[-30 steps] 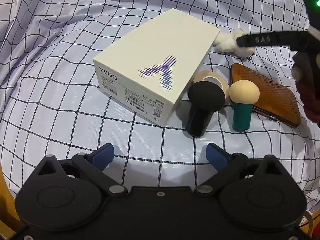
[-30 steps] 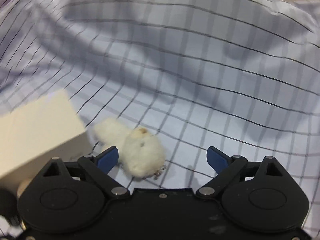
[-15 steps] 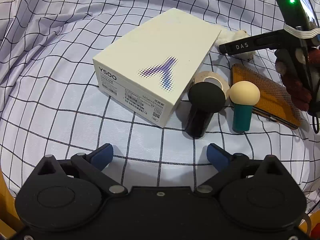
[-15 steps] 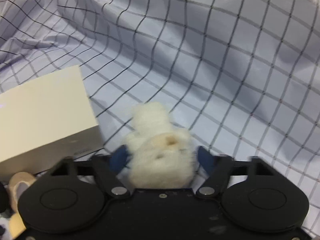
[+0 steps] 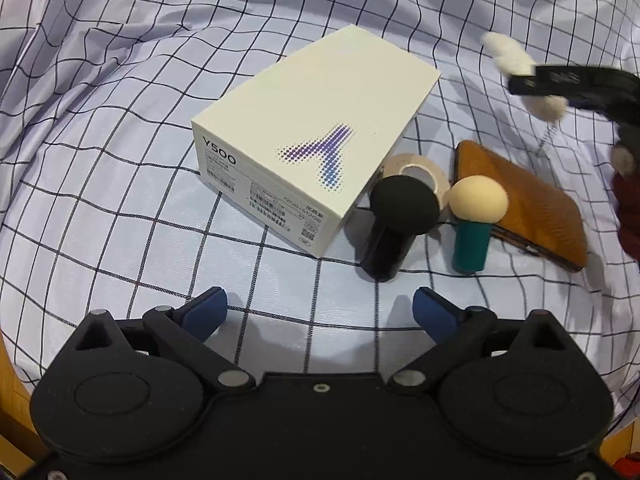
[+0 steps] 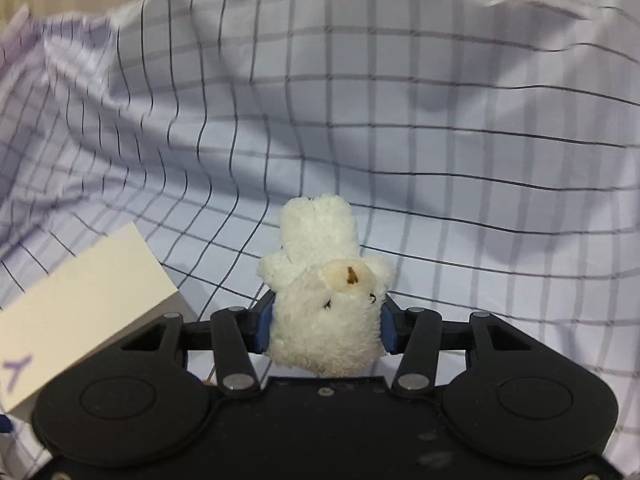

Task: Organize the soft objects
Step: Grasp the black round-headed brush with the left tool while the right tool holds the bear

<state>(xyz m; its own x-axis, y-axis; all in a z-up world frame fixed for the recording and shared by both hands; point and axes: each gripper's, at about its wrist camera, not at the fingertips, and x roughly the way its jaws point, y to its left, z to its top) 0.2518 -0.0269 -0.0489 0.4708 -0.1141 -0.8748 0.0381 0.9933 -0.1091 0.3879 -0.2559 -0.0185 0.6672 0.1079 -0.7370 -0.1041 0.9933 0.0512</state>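
Plush bear [image 6: 326,312] is squeezed between right gripper [image 6: 325,326] pads, just closed; left gripper [image 5: 320,310] stands wide, holding nothing.

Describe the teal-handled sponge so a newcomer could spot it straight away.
Find the white box on the checked cloth. Just right of its near corner two mushroom-shaped sponges stand upright, in front of a brown wallet. The teal sponge is the right one: cream dome, teal stem, unlike its all-black neighbour.
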